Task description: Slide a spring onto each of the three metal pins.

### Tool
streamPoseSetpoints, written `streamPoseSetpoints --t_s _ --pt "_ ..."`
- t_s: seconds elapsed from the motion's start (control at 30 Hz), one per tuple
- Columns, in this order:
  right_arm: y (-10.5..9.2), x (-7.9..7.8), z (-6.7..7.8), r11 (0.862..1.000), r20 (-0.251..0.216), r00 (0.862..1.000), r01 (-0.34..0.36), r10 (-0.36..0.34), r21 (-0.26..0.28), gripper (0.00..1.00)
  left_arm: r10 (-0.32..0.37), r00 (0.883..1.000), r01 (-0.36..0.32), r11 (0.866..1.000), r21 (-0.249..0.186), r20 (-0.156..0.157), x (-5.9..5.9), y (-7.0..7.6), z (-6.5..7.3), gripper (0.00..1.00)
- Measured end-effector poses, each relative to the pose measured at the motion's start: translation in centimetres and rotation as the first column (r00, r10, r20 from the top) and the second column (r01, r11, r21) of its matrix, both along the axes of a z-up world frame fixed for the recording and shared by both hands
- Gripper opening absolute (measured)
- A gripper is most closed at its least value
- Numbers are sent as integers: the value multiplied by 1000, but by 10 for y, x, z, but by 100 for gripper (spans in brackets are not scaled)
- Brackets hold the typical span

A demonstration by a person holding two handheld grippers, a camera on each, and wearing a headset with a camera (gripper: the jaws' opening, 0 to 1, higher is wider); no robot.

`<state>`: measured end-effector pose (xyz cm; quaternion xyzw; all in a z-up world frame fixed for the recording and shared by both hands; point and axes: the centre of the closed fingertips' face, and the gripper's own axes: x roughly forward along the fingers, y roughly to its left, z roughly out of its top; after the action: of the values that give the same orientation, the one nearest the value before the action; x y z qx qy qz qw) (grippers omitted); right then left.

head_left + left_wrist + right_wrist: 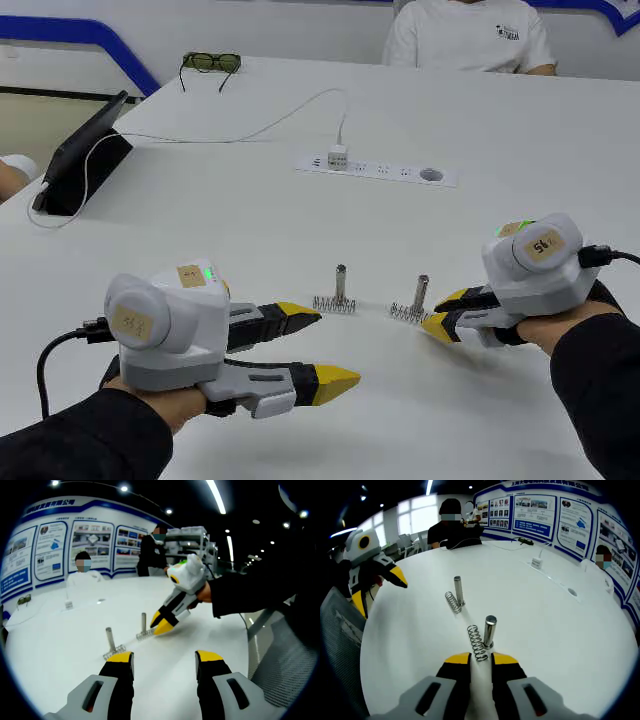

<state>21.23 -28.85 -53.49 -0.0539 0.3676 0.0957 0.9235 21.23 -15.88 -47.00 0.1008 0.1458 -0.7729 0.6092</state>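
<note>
Left hand-held gripper (338,347) wide open, empty; right hand-held gripper (481,655) barely parted around end of silver coil spring (476,641), upright steel pin (489,630) alongside, white power strip (380,170) beyond.

You have bare surface (250,230) between your left tongs (330,347) and the left-hand pin (341,281), and an open gap between the two pins. Just ahead of your right tongs (440,313), a lying spring (408,314) and the right-hand pin (421,291) stand in the way.
</note>
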Motion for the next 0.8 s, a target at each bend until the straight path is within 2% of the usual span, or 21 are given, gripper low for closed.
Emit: streamPoseSetpoints --t_s 0.27,0.3,0.53,0.8 --pt "2 2 -8 1000 -18 1000 -4 4 7 15 7 1000 -7 1000 5 -3 1 2 -2 50" --pt "3 2 -8 1000 -15 1000 -4 5 19 14 8 1000 -8 1000 4 -3 1 3 -2 50" --pt "4 0 -8 1000 -24 1000 -10 10 12 12 8 1000 -8 1000 6 -4 2 3 -3 50" --pt "13 -10 2 999 -40 998 -45 45 -8 12 -13 1000 13 1000 2 0 -3 0 -1 49"
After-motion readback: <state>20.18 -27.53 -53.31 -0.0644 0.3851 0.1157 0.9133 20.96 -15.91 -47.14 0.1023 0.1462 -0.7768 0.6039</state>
